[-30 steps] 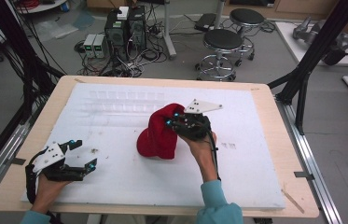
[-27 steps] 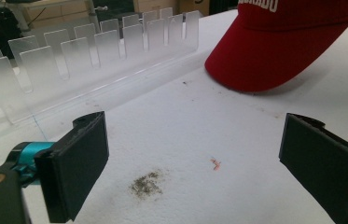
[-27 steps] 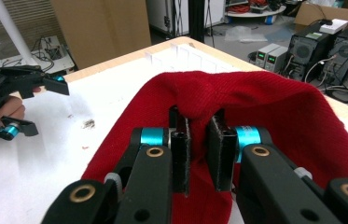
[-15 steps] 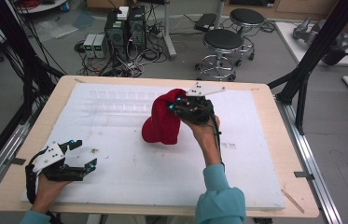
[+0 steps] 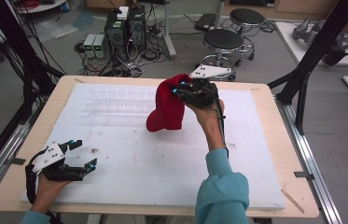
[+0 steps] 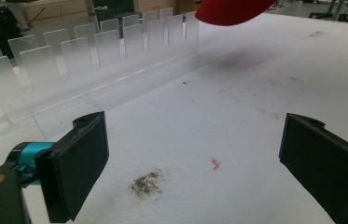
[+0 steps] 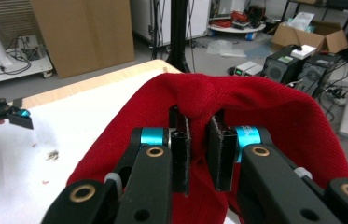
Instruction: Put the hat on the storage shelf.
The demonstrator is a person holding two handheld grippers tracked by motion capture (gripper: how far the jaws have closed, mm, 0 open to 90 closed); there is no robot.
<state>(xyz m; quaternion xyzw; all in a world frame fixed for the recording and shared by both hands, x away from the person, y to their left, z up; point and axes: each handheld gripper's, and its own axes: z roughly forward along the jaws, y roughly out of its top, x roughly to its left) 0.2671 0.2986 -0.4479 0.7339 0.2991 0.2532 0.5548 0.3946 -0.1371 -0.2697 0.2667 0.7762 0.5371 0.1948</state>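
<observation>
Broad bare white mat [image 5: 162, 172] between the hands; right gripper [image 5: 186, 88] pinching a fold of the red beanie [image 5: 167, 109], hanging clear near the far edge; left gripper [image 5: 79, 153] spread wide, near-left, holding nothing

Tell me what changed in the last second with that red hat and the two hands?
The right tongs, shut on the red hat, carried it up and toward the far edge of the table; it now hangs clear of the white mat. The grip did not change. The left tongs stayed open in the same spot near the front left corner.
</observation>
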